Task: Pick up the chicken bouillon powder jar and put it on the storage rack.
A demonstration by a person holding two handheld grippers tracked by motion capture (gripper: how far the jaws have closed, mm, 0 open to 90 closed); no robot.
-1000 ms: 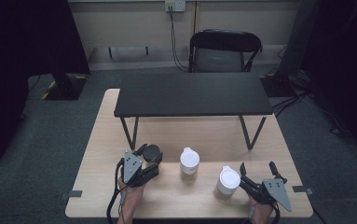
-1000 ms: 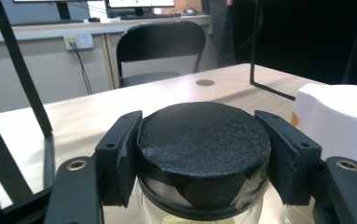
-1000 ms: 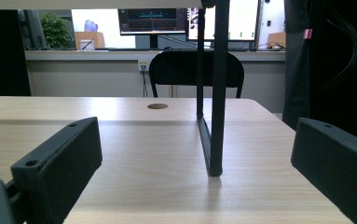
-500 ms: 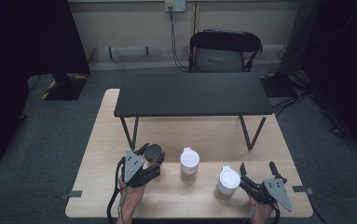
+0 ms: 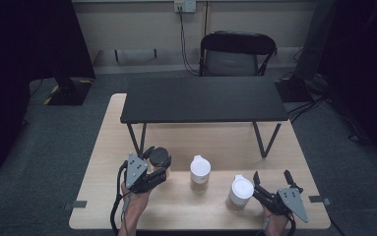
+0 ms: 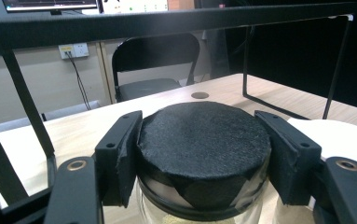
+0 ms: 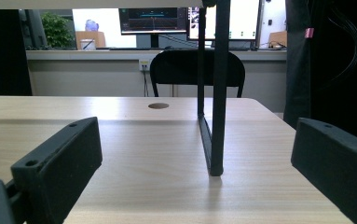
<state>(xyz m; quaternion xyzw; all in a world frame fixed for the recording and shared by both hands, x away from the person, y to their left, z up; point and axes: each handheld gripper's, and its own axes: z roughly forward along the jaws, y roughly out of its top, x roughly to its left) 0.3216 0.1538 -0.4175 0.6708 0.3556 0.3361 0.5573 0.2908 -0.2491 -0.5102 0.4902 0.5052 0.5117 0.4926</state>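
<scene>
Left hand-held gripper (image 6: pixel 204 154) clamps the black-lidded glass jar (image 6: pixel 203 140), upright, pale contents barely visible; right hand-held gripper (image 7: pixel 199 168) spread wide over bare bench (image 7: pixel 157 154), gripping nothing.

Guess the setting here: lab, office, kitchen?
Probably a lab or office set up for recording: monitors on a counter behind, a folding chair by a wall socket, and a plain wooden table with a black raised shelf as the workspace.

Black shelf (image 5: pixel 203 99) on thin legs standing on wooden table (image 5: pixel 102 147), folding chair (image 5: pixel 236 53) behind it, wall socket (image 5: pixel 184 6) with hanging cables, monitors (image 7: pixel 154 21) on far counter, plant (image 7: pixel 54 29)
</scene>
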